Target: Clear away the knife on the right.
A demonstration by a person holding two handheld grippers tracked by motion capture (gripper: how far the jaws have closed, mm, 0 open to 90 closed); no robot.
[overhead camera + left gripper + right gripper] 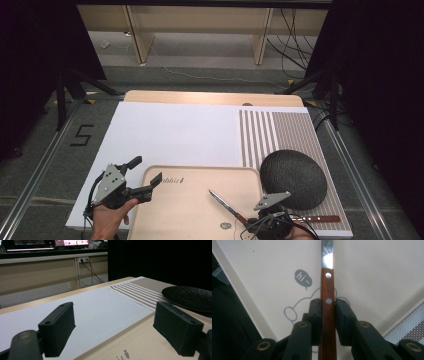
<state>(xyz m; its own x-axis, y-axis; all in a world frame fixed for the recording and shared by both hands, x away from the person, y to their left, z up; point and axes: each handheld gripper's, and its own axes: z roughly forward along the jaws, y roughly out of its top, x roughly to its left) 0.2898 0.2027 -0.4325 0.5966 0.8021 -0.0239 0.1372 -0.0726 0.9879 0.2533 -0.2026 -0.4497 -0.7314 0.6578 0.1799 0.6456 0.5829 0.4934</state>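
A knife with a brown wooden handle [327, 315] and a steel blade [220, 200] lies low over the beige tray [190, 215], its tip pointing to the far left. My right gripper [327, 305] is shut on the handle near its second rivet, at the tray's near right corner [248, 222]. Whether the blade rests on the tray I cannot tell. My left gripper [146, 170] hovers at the tray's far left corner. Its jaws stand wide apart with nothing between them [115, 315].
A round black plate [293, 177] sits on a striped placemat [290, 132] right of the tray, also seen as the plate [190, 297]. A second wooden-handled utensil [320, 218] lies on the mat near the front edge. A white sheet [170, 132] covers the table's left and middle.
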